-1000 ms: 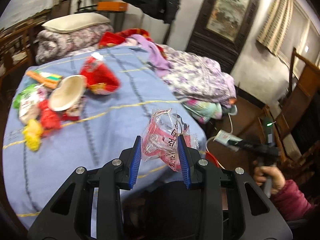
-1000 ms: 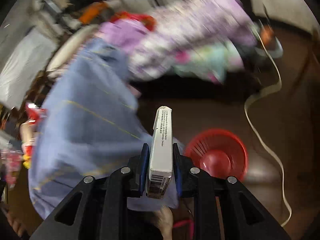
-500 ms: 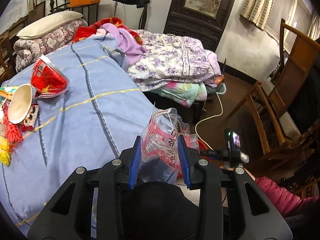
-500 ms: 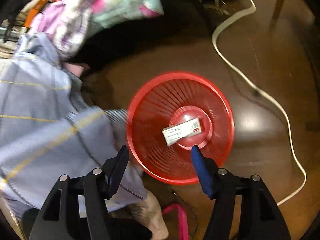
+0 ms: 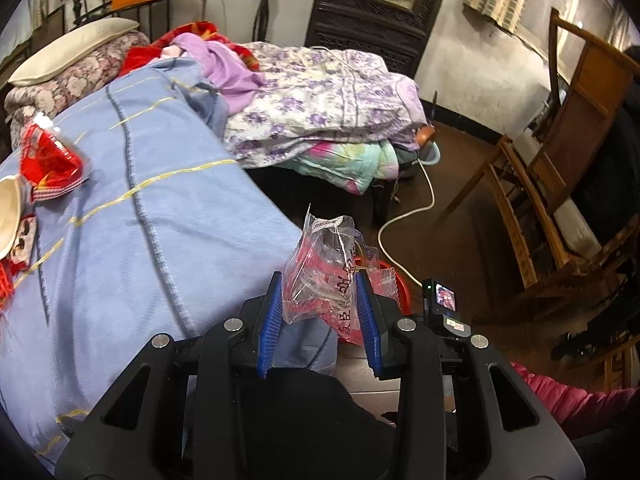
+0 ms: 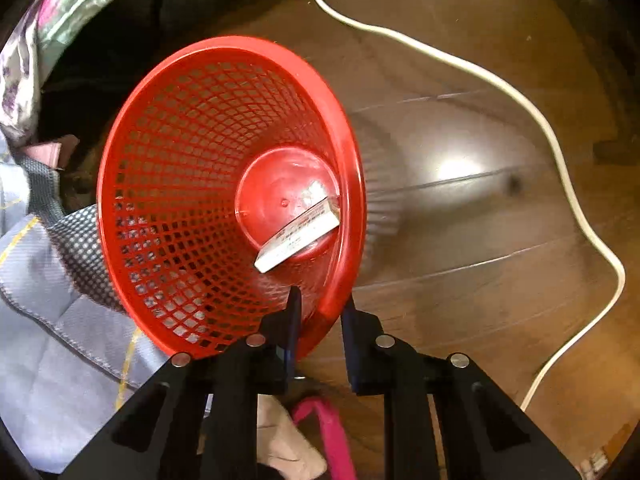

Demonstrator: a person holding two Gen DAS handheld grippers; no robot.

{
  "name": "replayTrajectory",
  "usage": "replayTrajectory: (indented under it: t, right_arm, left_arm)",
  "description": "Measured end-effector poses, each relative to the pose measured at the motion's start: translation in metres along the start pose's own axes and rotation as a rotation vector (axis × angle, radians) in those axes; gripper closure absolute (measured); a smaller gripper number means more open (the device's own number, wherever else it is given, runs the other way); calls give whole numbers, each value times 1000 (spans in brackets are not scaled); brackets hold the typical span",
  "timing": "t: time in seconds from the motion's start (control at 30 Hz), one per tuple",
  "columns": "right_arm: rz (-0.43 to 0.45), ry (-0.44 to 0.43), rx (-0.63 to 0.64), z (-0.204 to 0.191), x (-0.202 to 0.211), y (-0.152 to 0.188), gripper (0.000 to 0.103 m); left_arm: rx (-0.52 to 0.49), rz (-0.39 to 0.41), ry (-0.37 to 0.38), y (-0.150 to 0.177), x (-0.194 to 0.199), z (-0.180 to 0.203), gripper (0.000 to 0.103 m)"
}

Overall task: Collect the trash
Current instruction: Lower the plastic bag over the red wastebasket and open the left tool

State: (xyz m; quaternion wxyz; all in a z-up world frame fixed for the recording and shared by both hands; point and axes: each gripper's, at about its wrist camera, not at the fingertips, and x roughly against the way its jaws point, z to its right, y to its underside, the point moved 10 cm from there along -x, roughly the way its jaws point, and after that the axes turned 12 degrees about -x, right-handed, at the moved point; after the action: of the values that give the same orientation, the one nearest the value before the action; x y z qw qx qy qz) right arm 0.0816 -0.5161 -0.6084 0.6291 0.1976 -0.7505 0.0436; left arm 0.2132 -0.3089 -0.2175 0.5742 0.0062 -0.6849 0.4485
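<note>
My left gripper (image 5: 318, 280) is shut on a crumpled clear and pink plastic bag (image 5: 320, 272), held above the edge of the blue-blanketed bed (image 5: 140, 240). Behind the bag a strip of the red mesh basket (image 5: 394, 280) shows on the floor. In the right wrist view the basket (image 6: 224, 46) stands tilted, and a white box (image 6: 298, 236) lies on its bottom. My right gripper (image 6: 320, 310) points steeply down with its jaws closing on the basket's near rim; the rim sits pinched between the two fingers.
More trash lies at the bed's left: a red wrapper (image 5: 48, 160) and a white bowl (image 5: 8, 208). Folded quilts (image 5: 320, 112) fill the far end. A white cable (image 6: 520, 92) snakes over the wooden floor. Wooden chairs (image 5: 560, 184) stand to the right.
The right gripper opened and dropped the white box into the basket, sank to it and closed on the rim. The left gripper carried the bag right, past the bed's edge.
</note>
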Motion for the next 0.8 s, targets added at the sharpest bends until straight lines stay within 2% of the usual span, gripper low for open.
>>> replayTrajectory:
  t: [0.13, 0.27, 0.33, 0.37, 0.4, 0.53, 0.6, 0.67, 0.73, 0.8]
  right_arm:
    - [-25, -7, 33, 8, 6, 18, 87]
    - [-84, -4, 28, 33, 4, 45, 88]
    - [-120, 4, 8, 42, 1, 48, 80]
    - [-116, 2, -13, 47, 6, 45, 67]
    - [-92, -15, -26, 48, 16, 38, 60]
    - [90, -86, 2, 34, 86, 6, 54]
    - [192, -185, -14, 24, 137, -11, 50]
    - [280, -279, -28, 16, 184, -24, 48]
    - [354, -338, -16, 8, 223, -30, 45]
    - [408, -383, 10, 2, 257, -36, 44]
  left_arm:
    - [-45, -18, 26, -3, -13, 18, 67]
    - [-87, -55, 77, -1, -34, 41, 67]
    - [-108, -87, 118, 2, -50, 58, 66]
    - [-114, -97, 128, 3, -53, 63, 66]
    - [-125, -115, 149, 6, -60, 72, 65]
    - [-159, -148, 209, 14, -75, 101, 65]
    - [-175, -167, 247, 17, -86, 114, 63]
    - [-192, -213, 275, 22, -107, 127, 54]
    - [-203, -262, 259, 28, -125, 134, 37]
    - [-214, -301, 236, 35, -139, 137, 30]
